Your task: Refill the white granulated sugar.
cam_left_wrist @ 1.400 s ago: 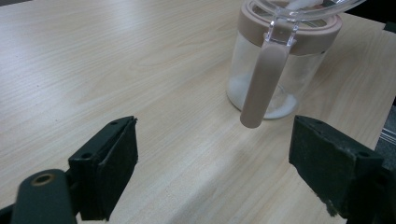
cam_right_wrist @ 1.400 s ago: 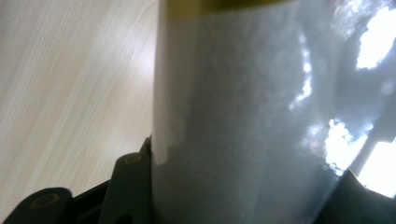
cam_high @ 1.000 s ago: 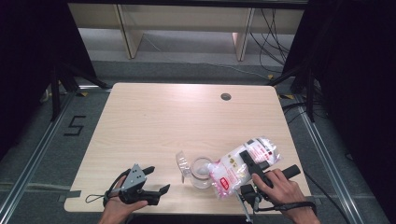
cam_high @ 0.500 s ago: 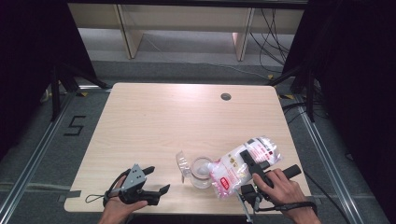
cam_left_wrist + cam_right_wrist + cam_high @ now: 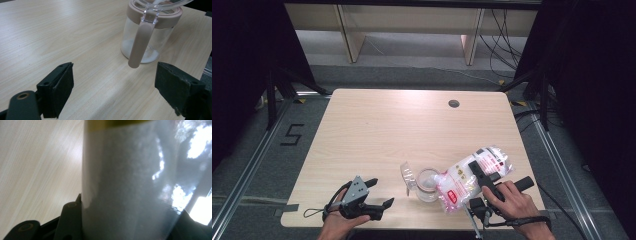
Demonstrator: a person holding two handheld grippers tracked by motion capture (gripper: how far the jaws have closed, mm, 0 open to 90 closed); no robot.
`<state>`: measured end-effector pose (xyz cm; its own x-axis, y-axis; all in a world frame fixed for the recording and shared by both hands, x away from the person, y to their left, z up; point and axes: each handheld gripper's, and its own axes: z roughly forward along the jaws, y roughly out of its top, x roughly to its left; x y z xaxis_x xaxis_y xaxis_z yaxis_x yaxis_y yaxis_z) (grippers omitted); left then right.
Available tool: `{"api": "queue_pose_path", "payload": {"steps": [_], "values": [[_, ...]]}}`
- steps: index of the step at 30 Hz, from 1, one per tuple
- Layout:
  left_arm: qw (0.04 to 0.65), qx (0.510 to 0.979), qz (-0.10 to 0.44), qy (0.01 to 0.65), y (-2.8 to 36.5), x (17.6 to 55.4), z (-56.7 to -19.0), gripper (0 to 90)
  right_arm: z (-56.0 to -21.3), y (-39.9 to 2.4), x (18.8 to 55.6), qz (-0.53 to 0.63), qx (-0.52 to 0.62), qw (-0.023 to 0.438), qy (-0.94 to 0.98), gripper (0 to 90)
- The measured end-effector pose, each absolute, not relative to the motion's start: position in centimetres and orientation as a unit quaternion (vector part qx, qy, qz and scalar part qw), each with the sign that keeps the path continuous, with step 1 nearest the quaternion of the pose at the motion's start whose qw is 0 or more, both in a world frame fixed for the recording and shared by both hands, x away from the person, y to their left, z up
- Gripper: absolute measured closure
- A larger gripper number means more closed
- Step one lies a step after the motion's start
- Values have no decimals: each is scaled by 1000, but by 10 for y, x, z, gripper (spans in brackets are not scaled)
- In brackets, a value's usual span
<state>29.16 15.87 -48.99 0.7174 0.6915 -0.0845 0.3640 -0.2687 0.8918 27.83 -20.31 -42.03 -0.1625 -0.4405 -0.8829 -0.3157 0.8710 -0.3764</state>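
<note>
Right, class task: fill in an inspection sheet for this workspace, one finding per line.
Surface: light wood table, with a dark round grommet.
Job's things: clear jar, lid flipped open, a little white powder inside; plastic bag tilted over its mouth.
Clutter: nothing seen.
Grippers: left claw open, resting near the front edge; right claw shut on the bag.
Cables: loose leads on the floor behind.
Surroundings: shelving, black curtains.

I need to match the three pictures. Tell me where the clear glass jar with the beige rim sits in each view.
High view: the clear glass jar with the beige rim stands near the front edge, centre, beside the white plastic bag.
Left gripper view: upper right, beyond the open jaws.
Right gripper view: not in it; the bag fills the space between the jaws.
Shared landmark: the light wooden table.
</note>
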Motion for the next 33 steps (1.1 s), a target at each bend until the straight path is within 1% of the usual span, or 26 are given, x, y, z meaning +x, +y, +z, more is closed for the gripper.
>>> {"api": "queue_pose_path", "payload": {"steps": [18,21,33], "values": [[501,779,164,338,159,292,-490,153,-421,-202,278,-50,-252,598,759,557],[501,780,164,338,159,292,-490,152,-420,-200,279,-53,-269,598,753,558],[504,778,164,338,159,292,-490,153,-420,-202,277,-55,-254,599,757,560]]}}
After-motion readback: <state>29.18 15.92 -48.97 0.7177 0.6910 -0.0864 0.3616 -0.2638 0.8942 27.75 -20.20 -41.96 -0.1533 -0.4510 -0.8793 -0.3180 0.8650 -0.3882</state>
